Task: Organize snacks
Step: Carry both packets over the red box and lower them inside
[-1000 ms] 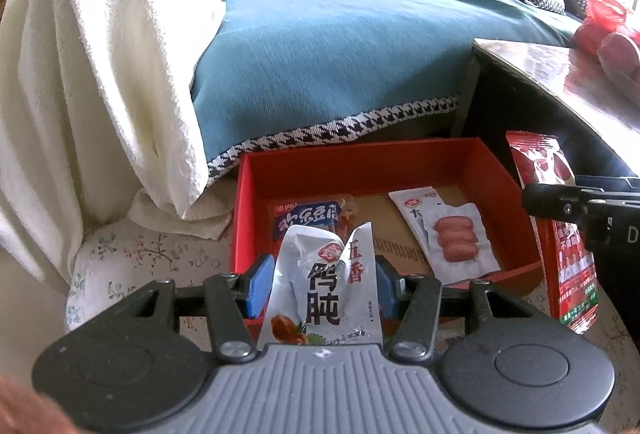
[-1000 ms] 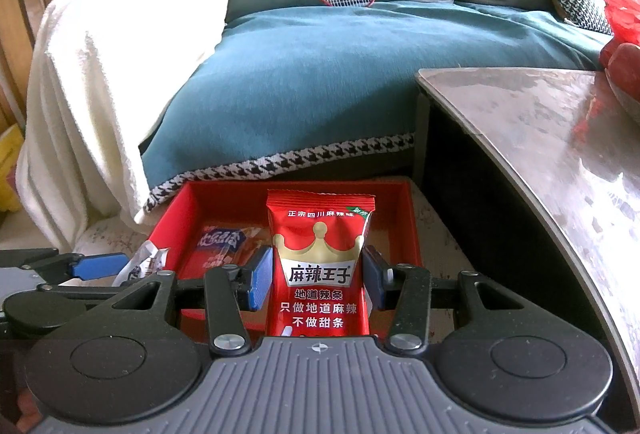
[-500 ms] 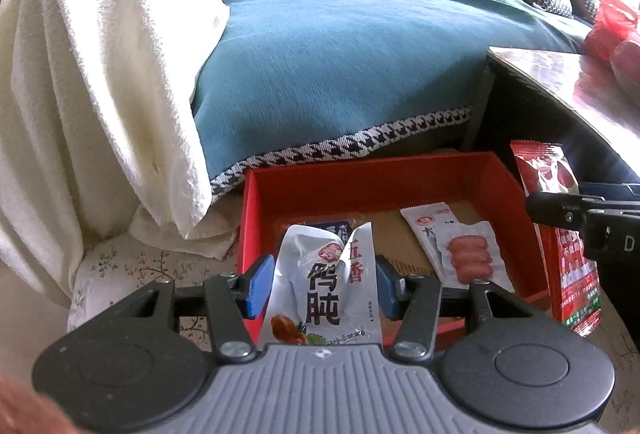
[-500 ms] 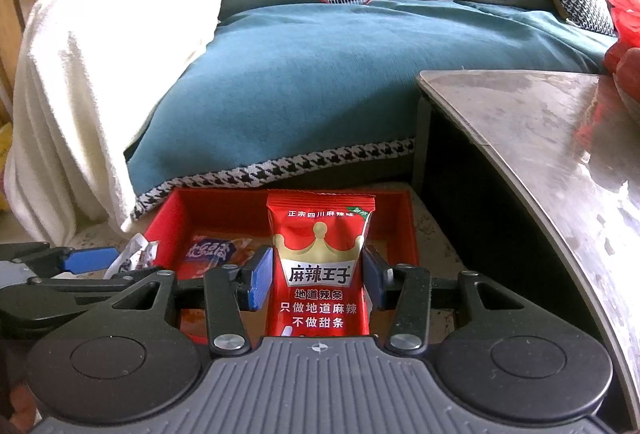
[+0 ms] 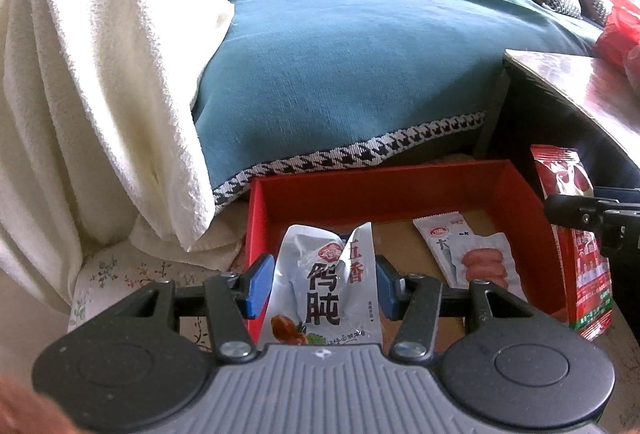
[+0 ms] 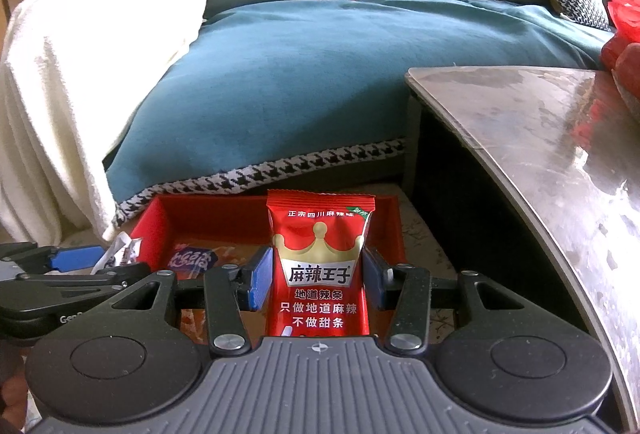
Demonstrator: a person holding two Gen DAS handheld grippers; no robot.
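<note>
The left gripper is clenched on a silver packet, its blue pads pinching the crumpled sides, and the packet hangs over the near left corner of the red box. The right gripper grasps a red packet upright by its two edges, with the box rim at 12 o'clock behind it. A sausage packet lies flat on the box floor, at 2 o'clock from the silver packet, and a purple packet lies at 9 o'clock from the red one. These packets look light, thin and slippery, and they crumple readily; the silver one is already creased. A hold across the middle, pressing both side seams, seems safest, since foil film could slide out under a loose pinch.
</note>
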